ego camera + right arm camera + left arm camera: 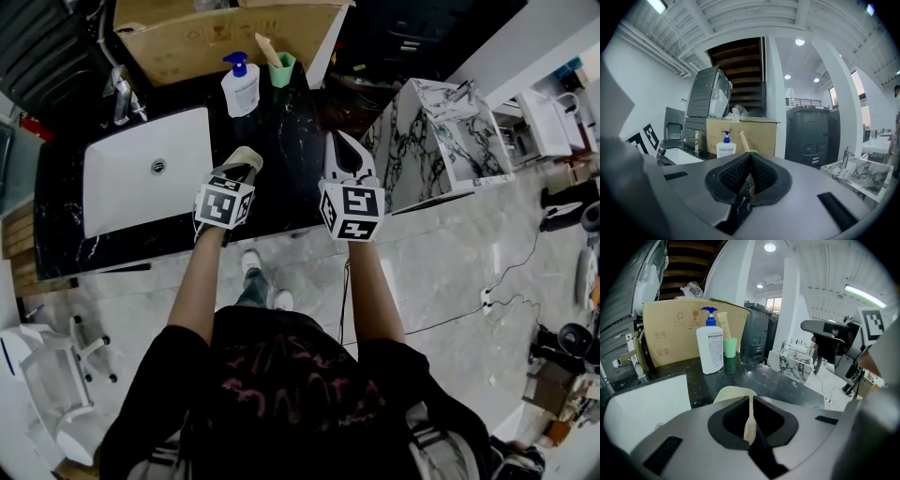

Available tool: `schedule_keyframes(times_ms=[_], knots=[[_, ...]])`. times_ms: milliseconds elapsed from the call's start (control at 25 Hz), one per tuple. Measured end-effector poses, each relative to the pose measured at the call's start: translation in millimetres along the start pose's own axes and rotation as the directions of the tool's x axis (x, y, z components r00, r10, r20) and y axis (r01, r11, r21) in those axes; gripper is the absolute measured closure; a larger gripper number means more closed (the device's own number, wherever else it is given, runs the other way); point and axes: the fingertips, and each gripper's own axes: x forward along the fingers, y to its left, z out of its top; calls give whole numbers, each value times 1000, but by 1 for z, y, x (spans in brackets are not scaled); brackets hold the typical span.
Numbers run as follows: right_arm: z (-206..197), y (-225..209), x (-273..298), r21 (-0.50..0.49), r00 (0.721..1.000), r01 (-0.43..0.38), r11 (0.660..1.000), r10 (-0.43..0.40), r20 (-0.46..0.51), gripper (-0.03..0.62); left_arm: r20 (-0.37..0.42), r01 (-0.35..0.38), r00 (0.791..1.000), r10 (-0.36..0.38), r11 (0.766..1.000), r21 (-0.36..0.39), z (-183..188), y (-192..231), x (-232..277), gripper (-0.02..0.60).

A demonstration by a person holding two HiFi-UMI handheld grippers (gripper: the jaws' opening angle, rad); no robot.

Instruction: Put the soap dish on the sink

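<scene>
The cream soap dish (734,393) is being gripped by its thin near rim in the left tongs (750,414), above the black tabletop (286,183) just right of the sink (122,183). The right tongs (749,174) are being carried pressed together, empty. The dish is being judged light, rigid and slick, so a firm edge grip is being advised.

Left gripper (751,404): jaws closed on thin cream edge of soap dish (731,393). Dish sticks forward past jaw tips, over black marble counter (776,380). White sink (647,401) lies at left, just beside dish. Farther on counter: white pump bottle (709,350) with blue pump head, upright. Green cup (730,347) just beside bottle, at its right. Cardboard box (670,331) stands behind both. Dark bin (757,336) right of box. Marble-pattern unit (792,365) at right, beyond counter edge.
</scene>
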Motion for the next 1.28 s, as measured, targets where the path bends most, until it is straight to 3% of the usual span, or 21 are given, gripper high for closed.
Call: schedule_keyframes(times_ms=[280, 640, 1000, 1280], knots=[[4, 6, -1, 2, 1000, -10, 1000, 10, 11, 580, 46, -13, 999, 13, 1000, -7, 6, 4, -11, 515], [11, 14, -12, -2, 999, -22, 1000, 22, 26, 580, 152, -58, 987, 55, 998, 11, 29, 7, -44, 533], [18, 23, -29, -5, 999, -33, 999, 33, 40, 580, 272, -124, 956, 111, 992, 33, 55, 8, -86, 560], [29, 25, -45, -8, 997, -34, 999, 35, 67, 580, 383, -174, 913, 141, 983, 53, 76, 1, -120, 566]])
